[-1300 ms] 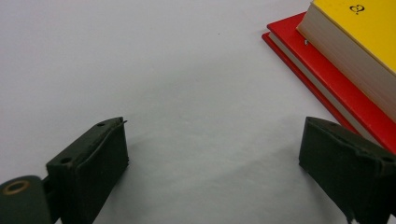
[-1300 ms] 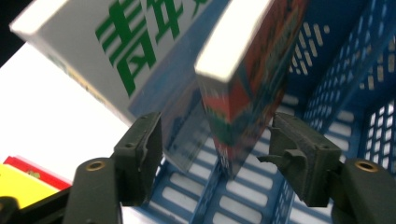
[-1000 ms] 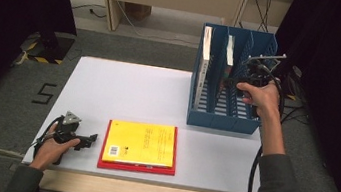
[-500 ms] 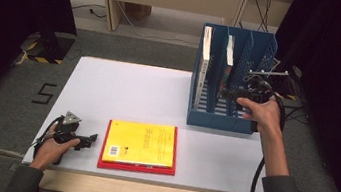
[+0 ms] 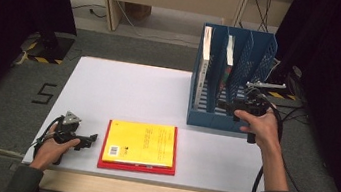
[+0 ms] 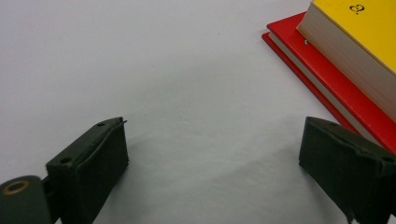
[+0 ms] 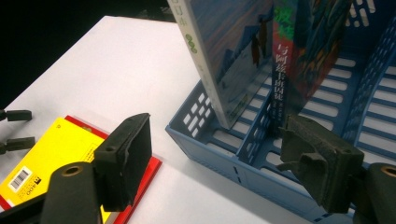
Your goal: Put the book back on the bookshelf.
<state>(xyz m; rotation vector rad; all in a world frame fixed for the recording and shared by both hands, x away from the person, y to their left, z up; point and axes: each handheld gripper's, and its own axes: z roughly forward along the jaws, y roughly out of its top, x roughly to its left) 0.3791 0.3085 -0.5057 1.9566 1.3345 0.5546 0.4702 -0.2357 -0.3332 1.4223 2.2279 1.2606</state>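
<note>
Books are the job as I read it: they go from the desk into the rack, and I judge it about half done.

High view: the blue plastic slotted file rack [image 5: 230,84] stands at the far right of the white desk [image 5: 124,89]. Two books stand upright in it already, a white-spined one [image 5: 204,65] in the leftmost slot and a second with a colourful cover [image 5: 227,66] in the next slot; the slots further right look free. Left to do is the stack near the front edge: a yellow paperback [image 5: 140,143] lying flat on a red hardcover book [image 5: 136,166]. My right tongs [image 5: 235,106] sit at the rack's front wall, empty. My left tongs [image 5: 90,139] rest on the desk just beside the stack's left edge, not touching it.

Left gripper view: the left tongs [image 6: 212,172] stand apart with bare desk between them, and the yellow paperback on the red hardcover lies just past the right-hand jaw.

Right gripper view: the right tongs [image 7: 233,158] have just been opening and hold nothing; beyond them the two shelved books lean slightly in their slots, and the stack lies at lower left. I judge the next step is fetching the yellow paperback.
</note>
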